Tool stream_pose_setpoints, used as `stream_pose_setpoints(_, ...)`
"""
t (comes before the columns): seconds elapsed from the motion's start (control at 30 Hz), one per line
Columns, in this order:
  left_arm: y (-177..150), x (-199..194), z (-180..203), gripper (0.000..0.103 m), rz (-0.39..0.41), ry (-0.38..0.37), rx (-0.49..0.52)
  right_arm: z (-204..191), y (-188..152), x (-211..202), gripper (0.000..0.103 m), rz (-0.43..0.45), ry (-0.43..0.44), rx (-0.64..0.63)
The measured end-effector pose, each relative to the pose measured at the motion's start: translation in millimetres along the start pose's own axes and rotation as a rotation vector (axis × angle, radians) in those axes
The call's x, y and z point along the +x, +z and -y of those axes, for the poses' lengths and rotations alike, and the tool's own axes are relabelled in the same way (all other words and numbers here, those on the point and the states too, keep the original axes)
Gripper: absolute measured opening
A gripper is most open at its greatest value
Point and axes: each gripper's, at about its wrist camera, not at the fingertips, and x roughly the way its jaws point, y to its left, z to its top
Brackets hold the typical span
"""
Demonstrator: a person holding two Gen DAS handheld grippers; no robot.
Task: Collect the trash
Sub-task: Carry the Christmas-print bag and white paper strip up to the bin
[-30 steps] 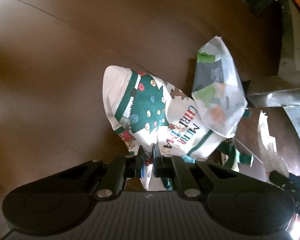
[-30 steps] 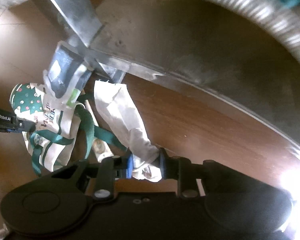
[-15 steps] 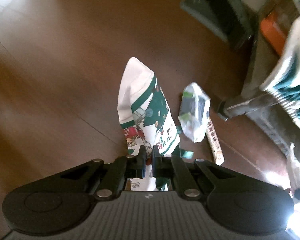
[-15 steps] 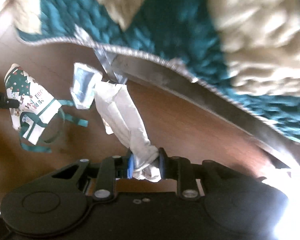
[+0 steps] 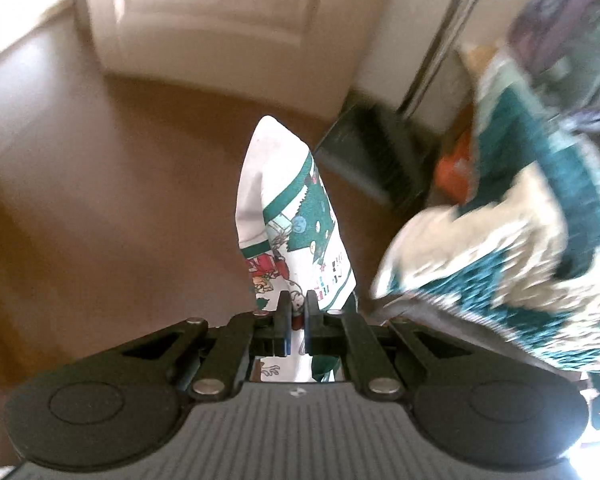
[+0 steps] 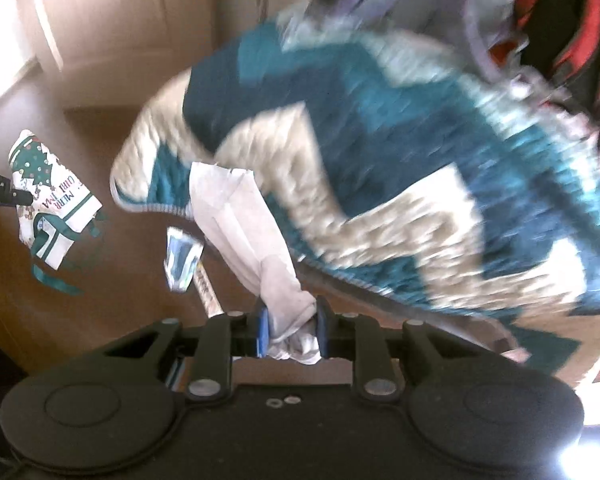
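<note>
My left gripper (image 5: 295,322) is shut on the edge of a white Christmas-print bag (image 5: 290,216) with green handles, held up off the brown floor; the bag also shows at the left of the right wrist view (image 6: 50,196). My right gripper (image 6: 290,330) is shut on a crumpled white paper wrapper (image 6: 252,240) that hangs in the air. A small silvery-blue wrapper (image 6: 181,258) and a thin paper stick sleeve (image 6: 206,290) lie on the floor beyond it.
A teal-and-cream knitted blanket (image 6: 380,160) drapes over furniture at the right, also in the left wrist view (image 5: 520,240). A dark dustpan with a metal handle (image 5: 376,160) leans by a cream door (image 5: 220,20). An orange object (image 5: 454,172) lies beside it.
Both grippers have risen from the floor with their loads. The Christmas bag now hangs clear of the floor, and the views tilt up to the door and blanket.
</note>
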Motion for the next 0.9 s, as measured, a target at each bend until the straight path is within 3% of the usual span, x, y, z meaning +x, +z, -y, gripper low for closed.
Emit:
stream_pose_setpoints(0.17, 26.4, -71.3, 41.7, 0.005, 0.109, -0.069, 0.084, 32.5, 1.6, -91.4, 0.021, 0.121, -0.033, 0.047)
stream_pose_setpoints(0.37, 35.5, -154.7, 116.6, 0.005, 0.183, -0.21, 0.188, 74.8, -9.6, -187.4, 0.021, 0.224, -0.097, 0.086)
stream_pose_setpoints(0.67, 6.4, -271.4, 271.5, 0.005, 0.272, -0.446, 0.421, 139.5, -47.3, -307.9, 0.021, 0.349, -0.238, 0.141)
stream_pose_setpoints(0.9, -36.5, -340.0, 406.4, 0.005, 0.283, -0.621, 0.575, 198.1, -83.8, -374.1, 0.021, 0.424, -0.373, 0.241)
